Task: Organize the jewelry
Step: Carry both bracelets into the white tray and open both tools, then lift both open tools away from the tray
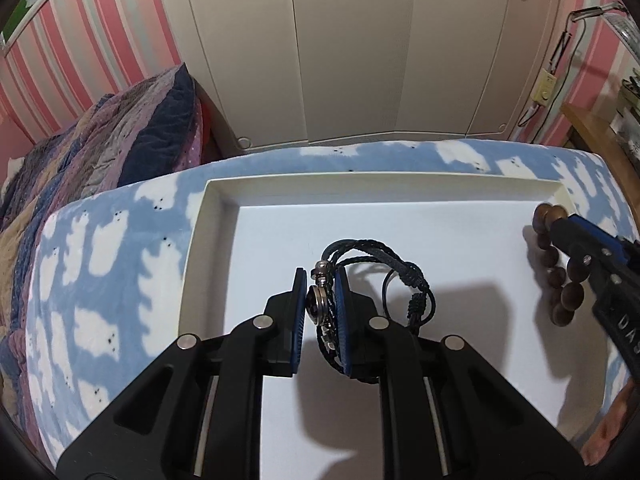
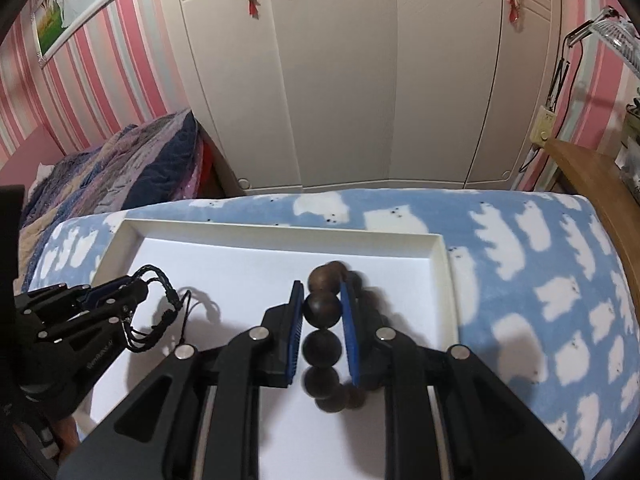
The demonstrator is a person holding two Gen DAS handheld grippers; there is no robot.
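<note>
My left gripper [image 1: 320, 280] is shut on a black braided cord bracelet [image 1: 400, 268] with metal charms, held over the middle of a white tray [image 1: 200, 248]. My right gripper [image 2: 322, 286] is shut on a bracelet of large dark brown wooden beads [image 2: 322, 310], held over the tray's right part [image 2: 444, 280]. In the left wrist view the right gripper [image 1: 556, 226] and the bead bracelet [image 1: 568, 296] show at the right. In the right wrist view the left gripper [image 2: 138, 278] with the black bracelet [image 2: 168, 296] shows at the left.
The tray lies on a blue blanket with white bear shapes [image 2: 540, 280]. A quilted purple and blue bedspread [image 1: 100, 152] lies at the left. A white wardrobe [image 2: 340, 80] stands behind. A wooden desk [image 2: 592, 176] stands at the right.
</note>
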